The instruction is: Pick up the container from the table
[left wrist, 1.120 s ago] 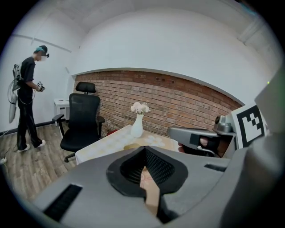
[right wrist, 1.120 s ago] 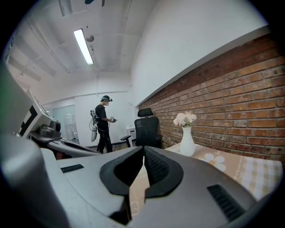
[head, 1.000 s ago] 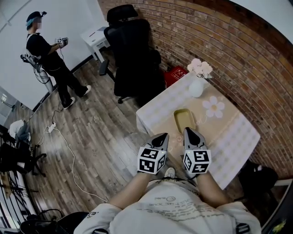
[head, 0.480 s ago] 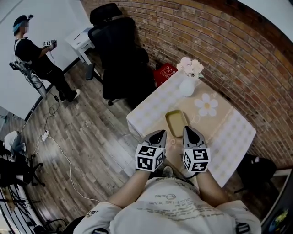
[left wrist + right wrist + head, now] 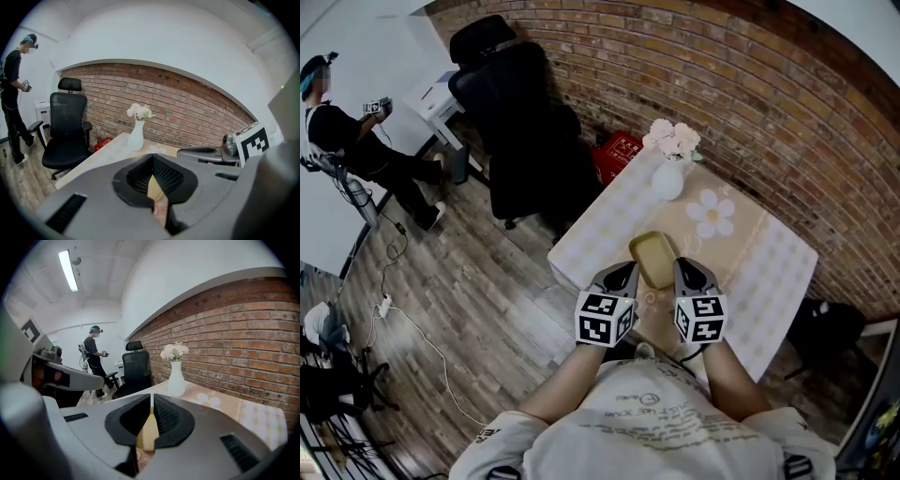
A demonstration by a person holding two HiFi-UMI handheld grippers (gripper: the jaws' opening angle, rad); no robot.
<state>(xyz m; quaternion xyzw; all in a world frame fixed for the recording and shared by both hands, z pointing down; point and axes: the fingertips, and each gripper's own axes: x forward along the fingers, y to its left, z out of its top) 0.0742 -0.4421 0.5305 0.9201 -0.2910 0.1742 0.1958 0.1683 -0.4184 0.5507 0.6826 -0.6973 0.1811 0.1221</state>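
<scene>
A shallow yellow container lies on the checked tablecloth of a small table, near the table's front edge. In the head view my left gripper and right gripper point forward on either side of the container's near end; contact cannot be made out. Both are shut with nothing between the jaws. In the left gripper view the left gripper has its jaws meeting, with a sliver of the yellow container showing below them. The right gripper looks the same, with the container showing under its jaws.
A white vase with pale flowers stands at the table's far end beside a brick wall. A black office chair and a red box sit left of the table. A person stands far left on the wooden floor.
Both grippers have moved forward over the table edge. They now flank the container's near end, where a second ago they hung short of it. The jaws stayed shut.
</scene>
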